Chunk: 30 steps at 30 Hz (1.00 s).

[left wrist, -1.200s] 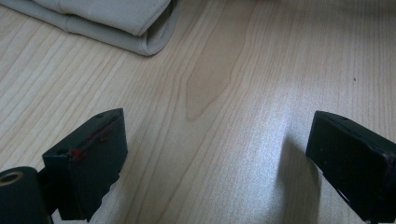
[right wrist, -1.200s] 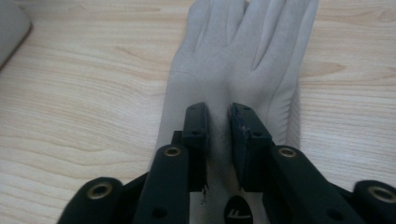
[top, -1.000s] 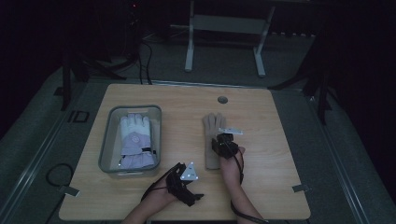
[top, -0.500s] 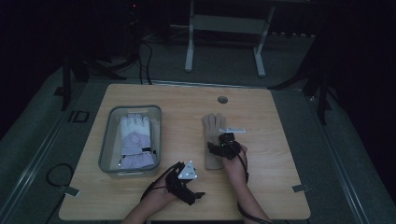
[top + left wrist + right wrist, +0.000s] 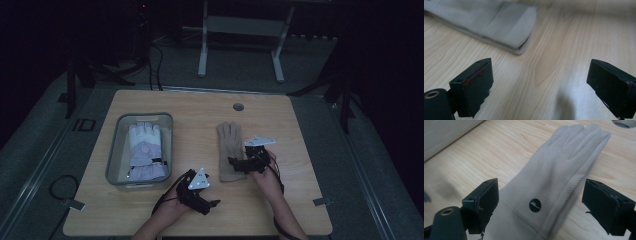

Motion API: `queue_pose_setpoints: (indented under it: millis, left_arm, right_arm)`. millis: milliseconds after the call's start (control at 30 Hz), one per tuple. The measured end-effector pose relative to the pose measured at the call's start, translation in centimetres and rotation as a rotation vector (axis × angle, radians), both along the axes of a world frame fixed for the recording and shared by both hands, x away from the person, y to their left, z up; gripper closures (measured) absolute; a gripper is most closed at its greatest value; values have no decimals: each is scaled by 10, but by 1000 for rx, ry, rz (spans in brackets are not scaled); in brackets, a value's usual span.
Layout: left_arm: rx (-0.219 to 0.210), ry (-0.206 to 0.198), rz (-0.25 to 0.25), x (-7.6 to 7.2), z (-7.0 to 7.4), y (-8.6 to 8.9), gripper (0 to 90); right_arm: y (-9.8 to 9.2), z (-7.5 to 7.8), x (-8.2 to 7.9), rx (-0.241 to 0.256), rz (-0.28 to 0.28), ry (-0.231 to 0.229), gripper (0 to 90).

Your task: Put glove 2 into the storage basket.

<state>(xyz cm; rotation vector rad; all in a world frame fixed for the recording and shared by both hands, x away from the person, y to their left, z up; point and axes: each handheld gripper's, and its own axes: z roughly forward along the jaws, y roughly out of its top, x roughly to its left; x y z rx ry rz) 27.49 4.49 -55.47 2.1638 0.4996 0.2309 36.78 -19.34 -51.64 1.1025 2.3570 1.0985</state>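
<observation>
Between the wide-open right tongs (image 5: 541,202), the beige glove (image 5: 559,170) bears a round black logo badge (image 5: 535,205).

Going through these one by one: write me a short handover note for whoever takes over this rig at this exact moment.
Right gripper: open, jaws astride the wrist of the beige glove, not closed on it.
Left gripper: open, holding nothing, over bare table just short of that glove's cuff end.
Beige glove lies flat on the table, fingers pointing away from the person.
The white and lilac glove lies in the clear bin at left.
Done: one glove binned. Left, probably: grasp the beige glove and move it to the bin.
</observation>
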Motion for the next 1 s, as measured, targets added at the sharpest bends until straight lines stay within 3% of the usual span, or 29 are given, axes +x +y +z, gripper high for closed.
queue_pose_setpoints:
  millis: [67,200,267,500,567,633,700,833,1000]
  left_arm:
    - [6,14,-5,1,0,-3,67]
    - [4,29,-26,5,1,-10,67]
    - [10,4,-33,8,2,-13,67]
    - [9,22,-53,28,12,-28,68]
    - [26,-4,-56,32,15,-32,85]
    - [16,-39,-64,37,19,-37,102]
    - [8,-46,-75,42,22,-41,120]
    - [39,-54,-105,52,23,-53,139]
    - [85,-47,-136,62,14,-66,155]
  right_arm:
    - [-8,7,2,11,-7,21,121]
    - [-22,18,5,46,-25,-11,104]
    - [-27,22,7,65,-5,-16,104]
    - [-39,17,27,96,-30,0,128]
    - [-42,14,36,103,-52,16,134]
    - [-43,13,43,109,-53,24,137]
    - [-42,12,52,124,-53,49,144]
    - [-37,11,68,169,-58,74,177]
    - [-22,2,89,150,-65,103,200]
